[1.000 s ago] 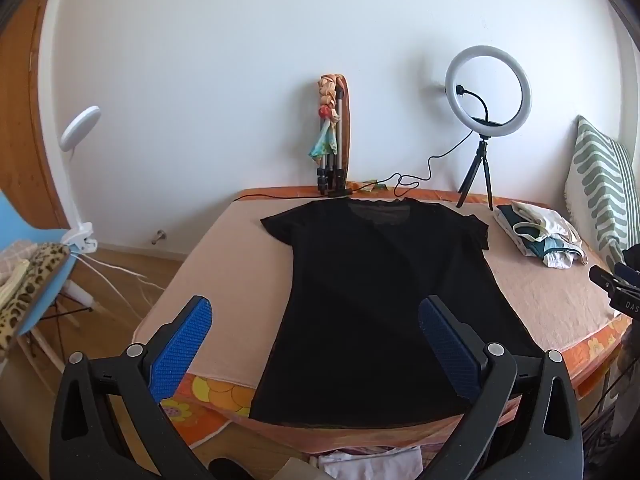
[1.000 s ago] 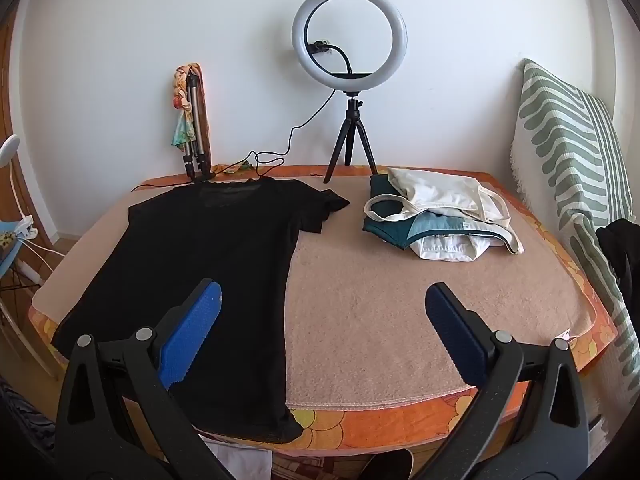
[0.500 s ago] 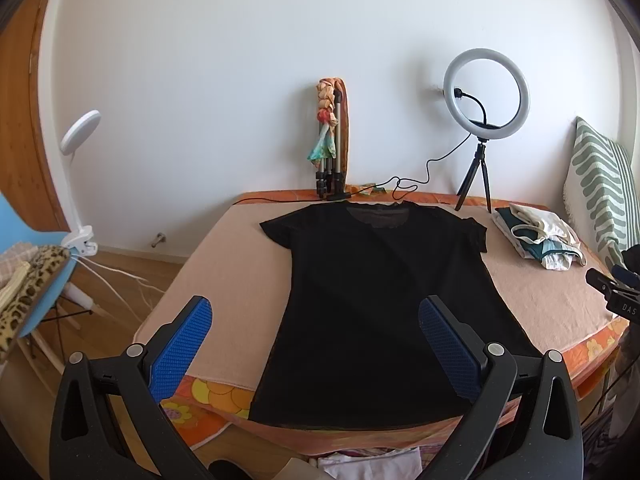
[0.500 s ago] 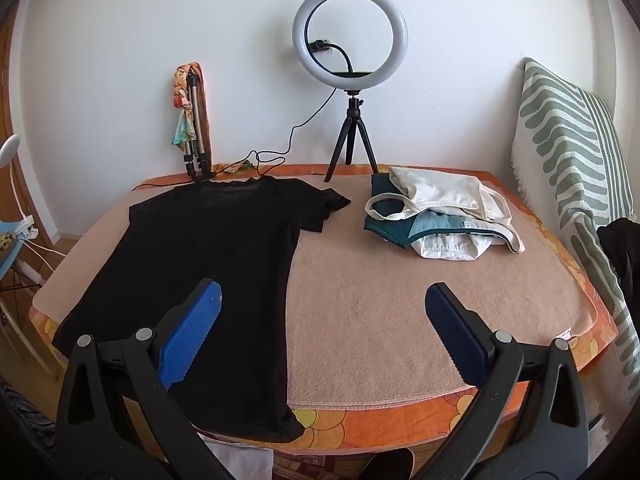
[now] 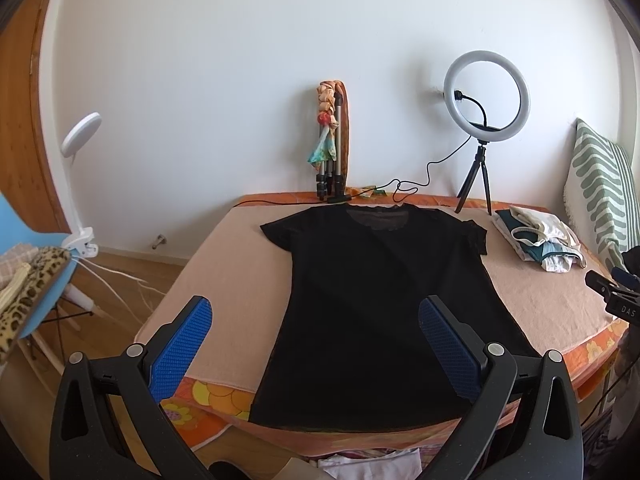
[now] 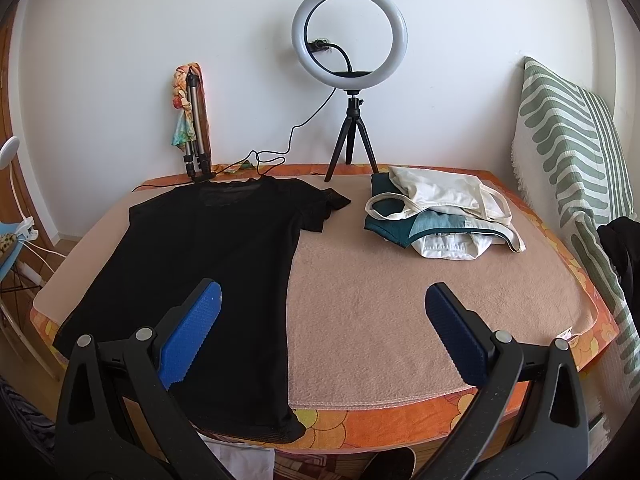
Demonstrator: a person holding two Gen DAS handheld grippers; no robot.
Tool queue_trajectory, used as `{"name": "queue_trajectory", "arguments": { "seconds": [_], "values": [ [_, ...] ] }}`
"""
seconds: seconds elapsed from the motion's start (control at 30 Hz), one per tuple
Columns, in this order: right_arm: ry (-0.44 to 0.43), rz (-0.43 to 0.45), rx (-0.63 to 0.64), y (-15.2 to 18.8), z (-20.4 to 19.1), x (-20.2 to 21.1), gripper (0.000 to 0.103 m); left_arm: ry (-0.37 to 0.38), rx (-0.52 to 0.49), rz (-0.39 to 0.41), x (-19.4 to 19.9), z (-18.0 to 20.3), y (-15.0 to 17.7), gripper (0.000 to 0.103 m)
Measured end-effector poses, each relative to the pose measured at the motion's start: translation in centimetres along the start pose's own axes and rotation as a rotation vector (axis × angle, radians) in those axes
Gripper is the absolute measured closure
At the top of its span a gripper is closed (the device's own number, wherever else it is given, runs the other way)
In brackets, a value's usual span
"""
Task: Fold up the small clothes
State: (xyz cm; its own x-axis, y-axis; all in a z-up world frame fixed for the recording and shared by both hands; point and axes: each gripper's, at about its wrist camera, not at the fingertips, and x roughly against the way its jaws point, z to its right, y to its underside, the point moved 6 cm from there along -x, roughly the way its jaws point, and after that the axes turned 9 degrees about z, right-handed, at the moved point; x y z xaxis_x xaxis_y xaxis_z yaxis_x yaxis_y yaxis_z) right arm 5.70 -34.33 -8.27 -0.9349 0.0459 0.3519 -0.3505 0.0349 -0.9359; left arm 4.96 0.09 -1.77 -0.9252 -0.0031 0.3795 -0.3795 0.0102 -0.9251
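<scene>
A black T-shirt (image 5: pixel 372 292) lies flat and spread out on the pink-covered table (image 5: pixel 224 264), neck toward the wall, hem at the near edge. It also shows in the right wrist view (image 6: pixel 208 264). My left gripper (image 5: pixel 314 324) is open and empty, held back from the near edge above the shirt's hem. My right gripper (image 6: pixel 322 320) is open and empty, held above the near edge to the right of the shirt.
A pile of folded white and teal clothes (image 6: pixel 436 212) lies at the back right. A ring light on a tripod (image 6: pixel 348 80) and a folded tripod with a scarf (image 6: pixel 192 120) stand by the wall. A striped cushion (image 6: pixel 572 148) is at the right, a blue chair (image 5: pixel 28 280) at the left.
The left gripper has drawn back and tilted up slightly, so the shirt and table sit lower and smaller in its view. The right gripper has hardly moved. Both stay open.
</scene>
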Motion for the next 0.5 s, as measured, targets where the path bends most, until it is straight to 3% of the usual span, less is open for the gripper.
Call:
{"name": "queue_trajectory", "arguments": {
  "seconds": [0.5],
  "values": [
    [0.002,-0.002,-0.004,-0.07,0.13,0.14,0.000,0.000,0.003,0.007,0.04,0.04,-0.11,0.000]
  ]
}}
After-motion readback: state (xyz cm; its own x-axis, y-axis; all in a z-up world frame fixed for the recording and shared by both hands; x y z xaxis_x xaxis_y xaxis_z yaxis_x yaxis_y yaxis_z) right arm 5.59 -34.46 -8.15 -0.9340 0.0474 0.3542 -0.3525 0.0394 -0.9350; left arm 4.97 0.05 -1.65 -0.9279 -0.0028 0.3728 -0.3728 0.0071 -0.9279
